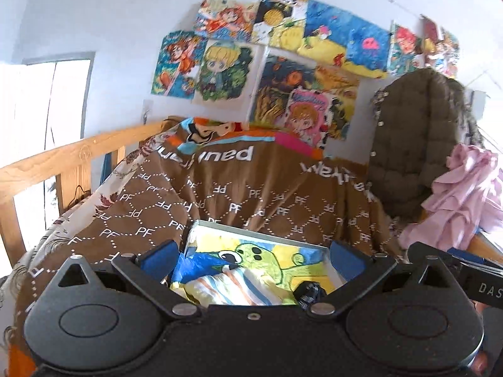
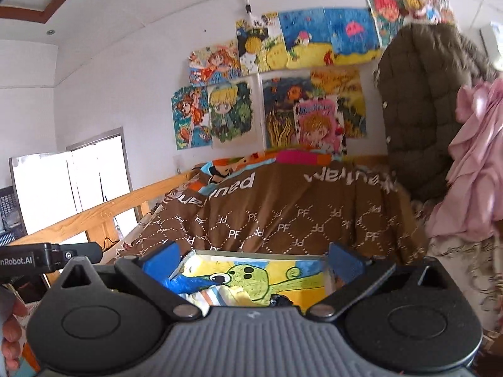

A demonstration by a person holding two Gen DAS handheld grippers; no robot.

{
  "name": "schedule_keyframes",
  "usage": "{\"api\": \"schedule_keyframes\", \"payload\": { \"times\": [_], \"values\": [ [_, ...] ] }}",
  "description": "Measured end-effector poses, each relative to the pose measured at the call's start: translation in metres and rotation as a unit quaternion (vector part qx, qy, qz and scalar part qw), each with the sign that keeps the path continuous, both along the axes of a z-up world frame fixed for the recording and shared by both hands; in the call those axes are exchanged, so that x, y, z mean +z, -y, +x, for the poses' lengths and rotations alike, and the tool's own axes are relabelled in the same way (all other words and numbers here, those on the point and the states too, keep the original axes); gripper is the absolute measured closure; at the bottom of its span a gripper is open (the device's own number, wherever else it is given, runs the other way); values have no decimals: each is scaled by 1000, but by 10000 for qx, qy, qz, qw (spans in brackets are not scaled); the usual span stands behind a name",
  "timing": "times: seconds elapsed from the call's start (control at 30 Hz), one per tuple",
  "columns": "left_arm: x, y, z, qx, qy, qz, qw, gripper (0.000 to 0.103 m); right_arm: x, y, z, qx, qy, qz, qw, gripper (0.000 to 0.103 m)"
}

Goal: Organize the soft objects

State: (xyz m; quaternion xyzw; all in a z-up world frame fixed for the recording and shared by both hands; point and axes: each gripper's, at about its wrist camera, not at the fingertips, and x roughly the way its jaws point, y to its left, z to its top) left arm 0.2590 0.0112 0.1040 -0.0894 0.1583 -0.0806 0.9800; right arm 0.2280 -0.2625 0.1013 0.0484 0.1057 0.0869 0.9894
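My left gripper (image 1: 254,253) is open, its blue pads (image 1: 163,253) wide apart with nothing gripped. Below and beyond them a pale-framed painting of a green creature (image 1: 270,256) lies on a brown blanket (image 1: 251,194) printed with "PF". A striped, shiny cloth (image 1: 232,289) lies crumpled over the painting's near edge, beside a small dark object (image 1: 309,293). My right gripper (image 2: 254,259) is also open and empty over the same painting (image 2: 251,279), striped cloth (image 2: 204,298) and blanket (image 2: 283,220).
An olive quilted jacket (image 2: 424,110) and a pink garment (image 2: 478,157) hang at the right. A wooden bed rail (image 2: 94,210) runs along the left. Drawings (image 2: 283,94) cover the white wall behind. The other gripper's body (image 2: 47,257) and a hand (image 2: 9,330) show at the left edge.
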Motion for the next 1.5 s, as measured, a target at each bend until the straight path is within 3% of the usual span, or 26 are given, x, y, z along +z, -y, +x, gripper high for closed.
{"api": "schedule_keyframes", "payload": {
  "times": [0.3,0.57,0.77,0.97,1.13,1.5],
  "values": [
    [-23,-8,-75,-282,110,6,9995,1,-20,-3,-78,-279,289,-183,9990,0],
    [-46,-24,-111,-118,92,-102,9998,1,-28,5,-115,-504,446,164,9976,0],
    [-47,-34,-133,90,135,-113,9998,1,-37,-5,-130,-486,271,-29,9984,0],
    [-49,-30,-157,792,31,252,9965,1,-49,-26,-153,-541,140,-315,9979,0],
    [-49,-35,-176,1132,-112,272,9931,1,-59,-36,-168,-683,-46,-406,9968,0],
    [-61,-31,-208,1208,-304,676,9899,1,-77,-34,-168,-652,-774,-78,9948,0]
  ]
}}
